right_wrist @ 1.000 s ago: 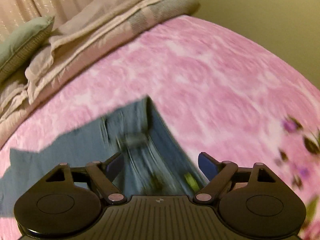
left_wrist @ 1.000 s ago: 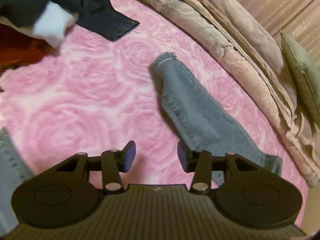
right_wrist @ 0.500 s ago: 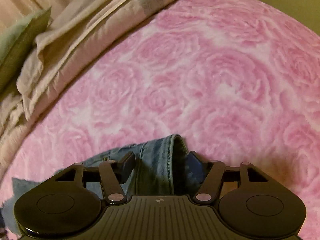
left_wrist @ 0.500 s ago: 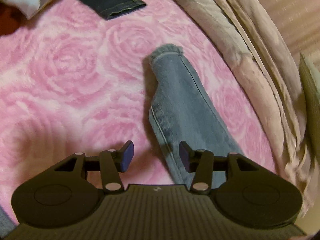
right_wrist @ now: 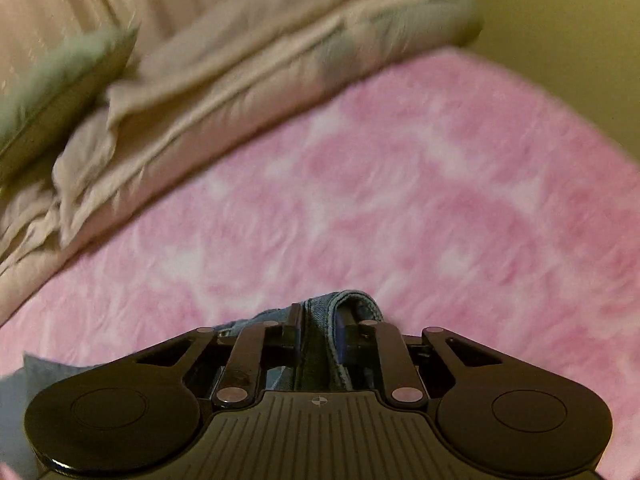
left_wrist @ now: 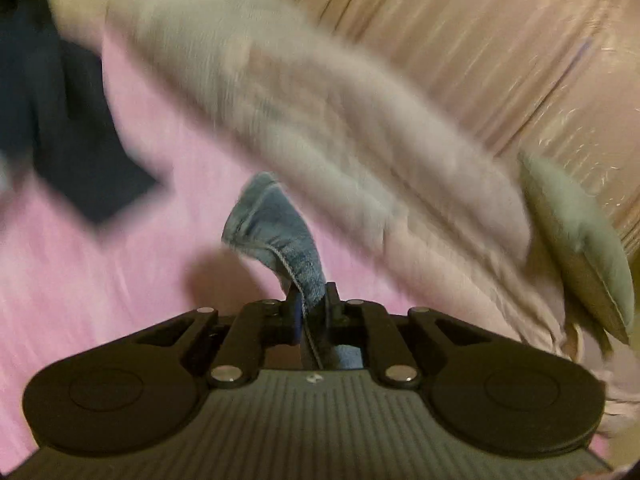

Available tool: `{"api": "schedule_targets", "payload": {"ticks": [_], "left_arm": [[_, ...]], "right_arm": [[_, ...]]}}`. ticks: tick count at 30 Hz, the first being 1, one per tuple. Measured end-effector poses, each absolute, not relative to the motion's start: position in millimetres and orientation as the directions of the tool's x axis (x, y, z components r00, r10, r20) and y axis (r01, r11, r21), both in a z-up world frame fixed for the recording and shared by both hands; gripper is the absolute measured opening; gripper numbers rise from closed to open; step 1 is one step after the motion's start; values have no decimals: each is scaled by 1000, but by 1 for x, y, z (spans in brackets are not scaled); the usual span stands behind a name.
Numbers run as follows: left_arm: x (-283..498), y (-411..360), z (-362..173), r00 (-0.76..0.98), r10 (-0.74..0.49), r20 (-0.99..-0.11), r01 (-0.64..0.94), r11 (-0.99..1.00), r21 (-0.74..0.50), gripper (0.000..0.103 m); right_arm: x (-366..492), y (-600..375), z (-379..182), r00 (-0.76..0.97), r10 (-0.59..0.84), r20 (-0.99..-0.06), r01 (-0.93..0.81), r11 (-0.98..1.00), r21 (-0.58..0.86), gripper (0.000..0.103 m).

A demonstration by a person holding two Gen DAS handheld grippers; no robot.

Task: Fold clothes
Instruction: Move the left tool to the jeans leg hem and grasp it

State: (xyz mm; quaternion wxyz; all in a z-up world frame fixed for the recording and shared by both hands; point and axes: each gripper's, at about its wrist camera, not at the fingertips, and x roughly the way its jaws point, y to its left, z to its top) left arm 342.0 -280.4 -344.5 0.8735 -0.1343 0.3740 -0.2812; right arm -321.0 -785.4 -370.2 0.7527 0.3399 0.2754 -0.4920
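Jeans leg (left_wrist: 276, 236) – hem end up – points away.

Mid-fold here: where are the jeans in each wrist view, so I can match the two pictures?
Left wrist: jeans at centre, a leg end rising from the shut left gripper.
Right wrist: jeans at bottom centre, a folded edge pinched in the shut right gripper.
Shared landmark: green pillow, right edge in left view, upper left in right view.

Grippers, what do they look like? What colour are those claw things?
Both look alike. The left gripper and right gripper are black, with two round discs at the sides, a ribbed grey plate in the middle, silver rivets on the linkage arms and blue pads inside the fingers. No hands or sleeves show.
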Motion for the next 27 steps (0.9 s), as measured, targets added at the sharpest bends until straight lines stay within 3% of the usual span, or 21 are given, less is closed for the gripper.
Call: {"api": "schedule_targets", "payload": {"ticks": [2,4,5,6,7,8,11,14,16,19,20,23,27], "left_arm": [[350,-265,-346,532,-580,-617,412,814,-410,12],[355,-263,-375,483,-469,-739,409,868,-283,24],[357,-263,-390,461,-401,-791,407,888,-213,31],[357,-264,-406,463,-305,-832,382,916,-123,26],[357,-265,-417,460,-246,-853,362,929,-73,25],[357,-265,-427,458,-196,-867,343,939,-31,25],[353,-252,-422,485,-268,-833,303,944,-128,27],[357,-248,-406,509,-314,-801,273,942,-196,27],[360,-251,-390,542,-308,-782,286,943,-173,29],[368,-263,-374,561,-326,-760,361,924,-130,43],[371,-270,-370,559,-334,-759,393,913,-113,51],[382,-295,-368,515,-350,-783,498,865,-59,62],[401,-341,-385,459,-336,-822,639,768,43,64]], "right_arm": [[-324,-783,-369,352,-579,-735,933,274,232,15],[-322,-788,-384,323,-550,-770,945,226,235,18],[-321,-795,-395,298,-522,-800,954,183,236,26],[-318,-799,-399,263,-516,-815,965,142,221,54],[-315,-803,-403,227,-513,-828,974,102,204,67],[-311,-803,-401,219,-524,-823,975,101,196,67],[-301,-799,-388,243,-529,-813,969,172,178,67],[-292,-789,-376,163,-562,-811,974,221,42,68],[-286,-781,-368,149,-595,-790,968,250,-5,68],[-271,-773,-358,192,-599,-777,945,326,-18,68],[-263,-772,-358,226,-577,-785,930,369,-4,68],[-225,-773,-362,320,-488,-812,855,518,26,68],[-160,-771,-378,362,-397,-844,762,647,22,68]]}}
